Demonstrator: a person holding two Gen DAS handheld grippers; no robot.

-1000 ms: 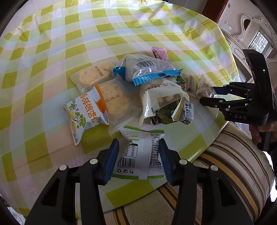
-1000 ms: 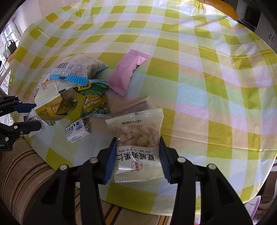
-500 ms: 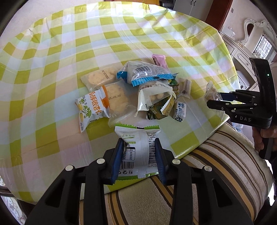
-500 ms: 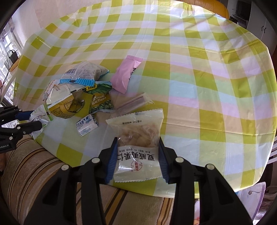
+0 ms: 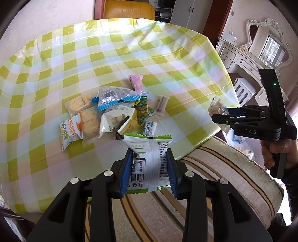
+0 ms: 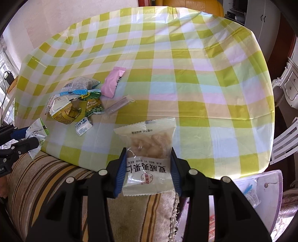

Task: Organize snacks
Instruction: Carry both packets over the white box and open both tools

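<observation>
My left gripper (image 5: 149,151) is shut on a white and green snack packet (image 5: 149,143), held above the near edge of the table (image 5: 55,65) with its green check cloth. My right gripper (image 6: 148,150) is shut on a clear packet of pale nuts (image 6: 149,139), also over the table's near edge. In the left wrist view the right gripper (image 5: 223,113) shows at the right with its clear packet (image 5: 216,107). A pile of snack packets (image 5: 115,115) lies mid-table, with a pink packet (image 5: 136,82) behind it and a small blue and white one (image 6: 83,125) in front.
A striped cushion (image 5: 223,167) lies just below the table's near edge. A yellow chair (image 5: 128,9) stands at the far side and a white dresser (image 5: 242,59) at the right. In the right wrist view, a clear plastic bag (image 6: 251,189) sits at the lower right.
Both grippers have risen and drawn back from the table over the striped cushion, each carrying its packet. The left jaws have closed tighter on the white and green packet.
</observation>
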